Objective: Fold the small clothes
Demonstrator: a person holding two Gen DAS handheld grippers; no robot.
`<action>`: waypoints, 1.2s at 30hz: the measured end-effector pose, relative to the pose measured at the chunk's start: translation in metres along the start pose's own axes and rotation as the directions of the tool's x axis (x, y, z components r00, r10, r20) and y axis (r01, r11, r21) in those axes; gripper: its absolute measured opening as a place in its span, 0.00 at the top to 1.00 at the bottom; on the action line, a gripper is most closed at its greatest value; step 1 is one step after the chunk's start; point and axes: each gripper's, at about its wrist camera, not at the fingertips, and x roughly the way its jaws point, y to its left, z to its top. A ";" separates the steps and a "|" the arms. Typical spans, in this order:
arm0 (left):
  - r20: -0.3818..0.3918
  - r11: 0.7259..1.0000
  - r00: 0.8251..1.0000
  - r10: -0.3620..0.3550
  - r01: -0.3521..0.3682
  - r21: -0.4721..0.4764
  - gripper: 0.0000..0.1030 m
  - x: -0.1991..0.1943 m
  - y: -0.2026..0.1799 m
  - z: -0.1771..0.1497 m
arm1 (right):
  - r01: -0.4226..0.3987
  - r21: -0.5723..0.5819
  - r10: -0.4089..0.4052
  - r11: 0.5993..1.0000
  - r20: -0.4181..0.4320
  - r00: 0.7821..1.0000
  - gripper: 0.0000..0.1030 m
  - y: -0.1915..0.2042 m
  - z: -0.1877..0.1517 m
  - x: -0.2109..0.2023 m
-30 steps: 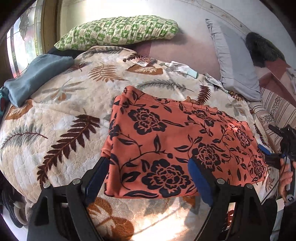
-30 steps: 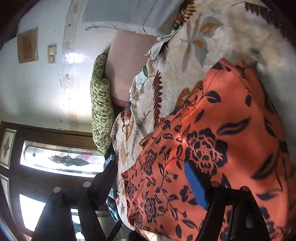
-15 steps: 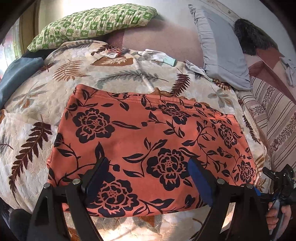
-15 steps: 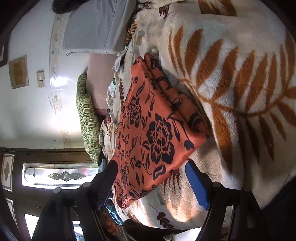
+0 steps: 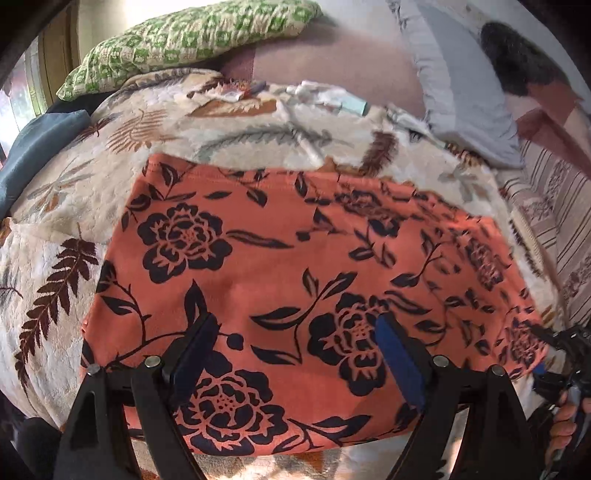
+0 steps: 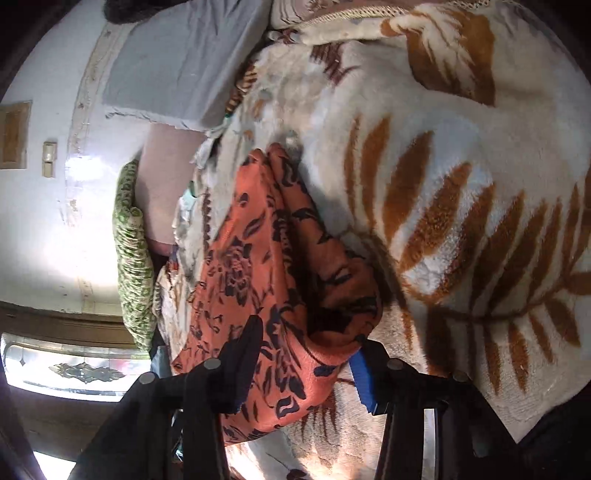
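Since half a second ago the right tongs (image 6: 301,360) have closed in on the orange floral garment (image 5: 295,280), whose corner now bunches up between their two spread arms; before, that corner lay flat ahead of them. Whether either pad actually presses the cloth cannot be told, but the arms stand apart around it. In the left wrist view the garment has slid slightly toward 12 o'clock and otherwise lies as it did.

It is spread flat as a folded rectangle on the leaf-print blanket (image 5: 55,258) covering the bed, its long side running from 9 to 3 o'clock. The left tongs (image 5: 295,354) hang over its near edge at 6 o'clock, arms wide apart and holding nothing. At 4 o'clock in that view the right tongs (image 5: 561,358) meet the garment's corner, a hand (image 5: 563,428) gripping them.

Beyond the garment, at 12 o'clock, a green patterned pillow (image 5: 192,33) lies at the head of the bed, a grey pillow (image 5: 458,92) at 1 o'clock, a blue cloth (image 5: 40,147) at 10 o'clock, and small white scraps (image 5: 325,96) between the pillows.
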 end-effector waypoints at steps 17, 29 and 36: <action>-0.039 0.999 0.999 -0.008 0.010 0.047 0.23 -0.003 0.004 -0.003 | 0.052 -0.221 -0.050 0.974 0.018 0.999 0.86 0.072 -0.005 0.005; 0.257 0.872 0.949 0.184 -0.037 -0.488 0.23 -0.164 0.228 -0.080 | -0.181 -0.765 0.045 0.618 -0.195 0.980 0.86 0.306 -0.199 0.072; 0.227 0.847 0.959 0.170 -0.024 -0.531 0.23 -0.154 0.249 -0.094 | -0.152 -0.810 -0.286 0.566 -0.366 0.886 0.63 0.274 -0.311 0.230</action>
